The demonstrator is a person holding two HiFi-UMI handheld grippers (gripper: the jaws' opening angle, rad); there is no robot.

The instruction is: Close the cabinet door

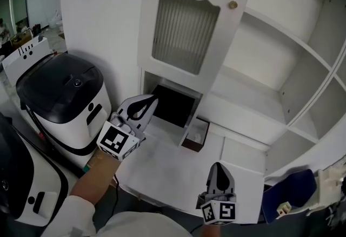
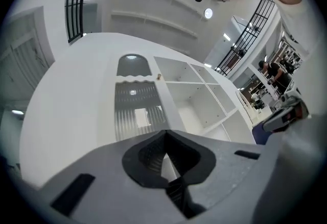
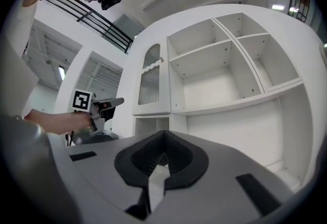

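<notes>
Left gripper [image 1: 146,105] hovers just below the open cabinet door [image 1: 186,31].

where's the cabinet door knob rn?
Head view, upper centre: the small round brass knob sits on the right edge of the white ribbed-glass cabinet door, beside the white shelves.

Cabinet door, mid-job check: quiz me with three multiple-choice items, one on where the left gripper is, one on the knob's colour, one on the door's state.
1. The left gripper is: A on the knob; B just below the cabinet door's lower edge; C up among the shelves.
2. The knob is: A black; B red; C brass.
3. The cabinet door is: A open; B closed; C removed.

Answers: B, the head view shows its tips under the door's bottom edge. C, the knob shows brass against the white. A, the door stands swung out, with the shelves exposed beside it.
</notes>
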